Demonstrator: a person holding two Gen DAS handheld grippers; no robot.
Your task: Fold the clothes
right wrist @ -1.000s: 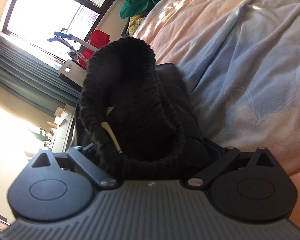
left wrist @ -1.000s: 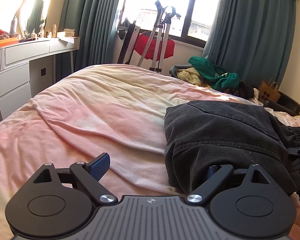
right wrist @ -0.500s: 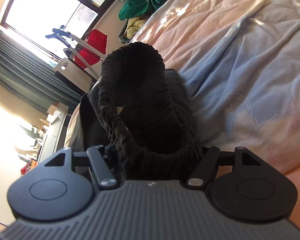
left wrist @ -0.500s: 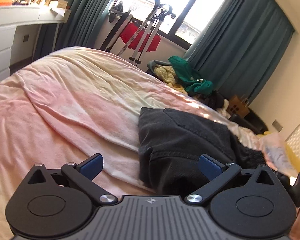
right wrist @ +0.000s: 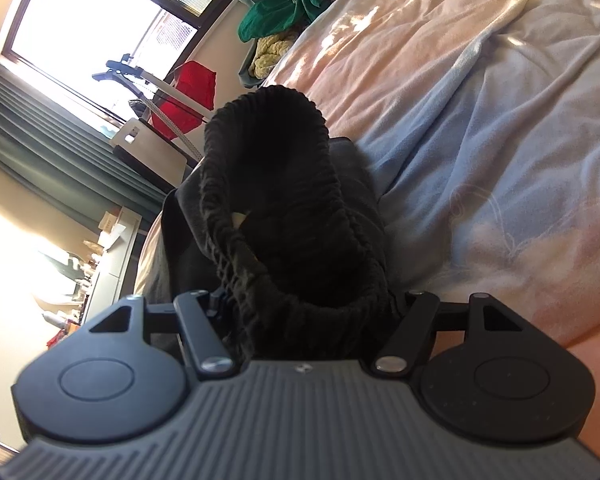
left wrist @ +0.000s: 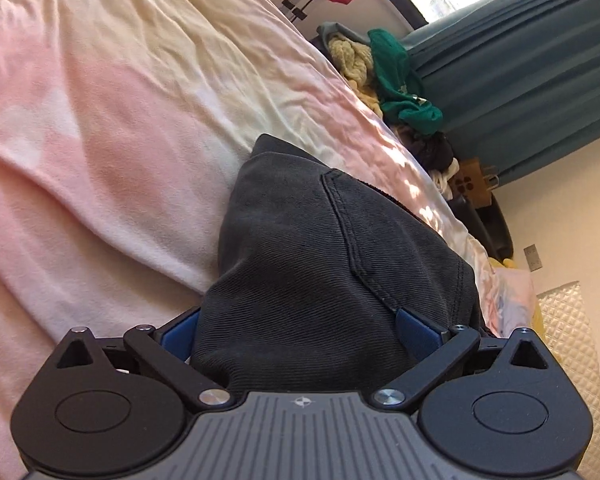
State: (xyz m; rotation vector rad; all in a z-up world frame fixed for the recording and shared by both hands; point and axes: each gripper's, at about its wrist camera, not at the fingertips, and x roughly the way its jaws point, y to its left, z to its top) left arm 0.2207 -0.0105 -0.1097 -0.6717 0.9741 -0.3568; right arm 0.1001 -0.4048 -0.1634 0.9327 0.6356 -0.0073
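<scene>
The dark grey shorts [left wrist: 320,264] are lying folded on the bed [left wrist: 100,140], which is covered with a wrinkled sheet in pink and pale yellow, with a pale blue area that is showing in the right wrist view. The cloth is looking like washed denim, with a fine diagonal weave. A double stitched seam is running across the top layer and bending down toward the near edge, like the border of a pocket. The far corner of the shorts is resting on the sheet, and sun patches are falling on the bed just beyond it.

The left gripper [left wrist: 300,330] is standing wide around the near end of the shorts. The bundle is filling the space between the two blue pads [left wrist: 414,326], but I cannot tell if they are pressing on it or only lying beside it.

In the right wrist view, the gathered black elastic waistband [right wrist: 268,216] of the shorts is standing up as an open loop, and the inside is very dark. The right gripper [right wrist: 306,308] is clamping the near part of this waistband, with the bunched cloth squeezed between its jaws.

Beyond the bed, a green garment [left wrist: 400,80] is lying on a pile near the teal curtain [left wrist: 520,60].
</scene>
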